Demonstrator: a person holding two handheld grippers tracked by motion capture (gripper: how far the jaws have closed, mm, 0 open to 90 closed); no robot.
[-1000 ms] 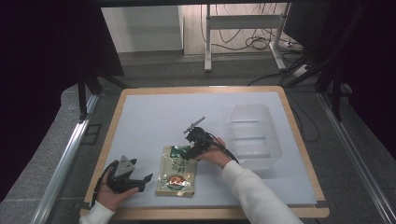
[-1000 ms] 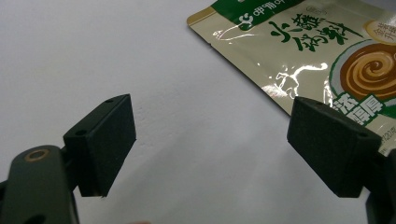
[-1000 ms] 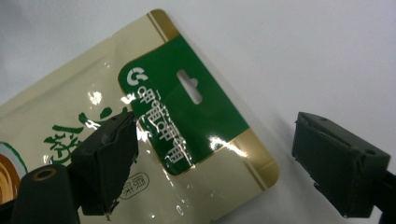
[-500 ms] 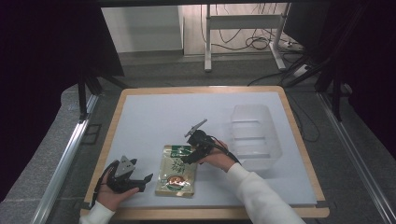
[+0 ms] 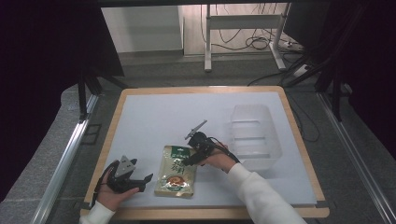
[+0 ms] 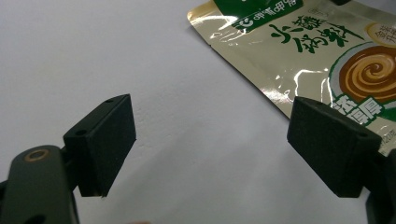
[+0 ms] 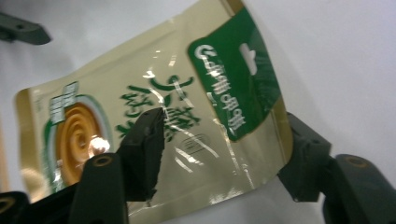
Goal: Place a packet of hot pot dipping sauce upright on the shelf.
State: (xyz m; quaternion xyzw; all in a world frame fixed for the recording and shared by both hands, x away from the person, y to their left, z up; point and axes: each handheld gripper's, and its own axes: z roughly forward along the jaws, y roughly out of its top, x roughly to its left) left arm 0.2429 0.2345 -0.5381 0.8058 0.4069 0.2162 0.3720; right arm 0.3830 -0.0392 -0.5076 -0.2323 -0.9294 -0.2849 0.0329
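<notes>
On the white table (image 5: pixel 154 116) lies a glossy gold-and-green foil pouch (image 5: pixel 176 171); the right gripper (image 5: pixel 192 158) has been closing over its edge (one jaw above, one under); the left gripper (image 5: pixel 135 179) stands open beside it.

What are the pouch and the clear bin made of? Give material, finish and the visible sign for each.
Pouch: looks like a glossy metallised plastic film, gold with green print; bright glare streaks and soft buckling show in the right gripper view.
Clear bin: apparently rigid transparent plastic, smooth; the table shows through its walls, and faint ridges cross it. The exact plastic cannot be told.
</notes>
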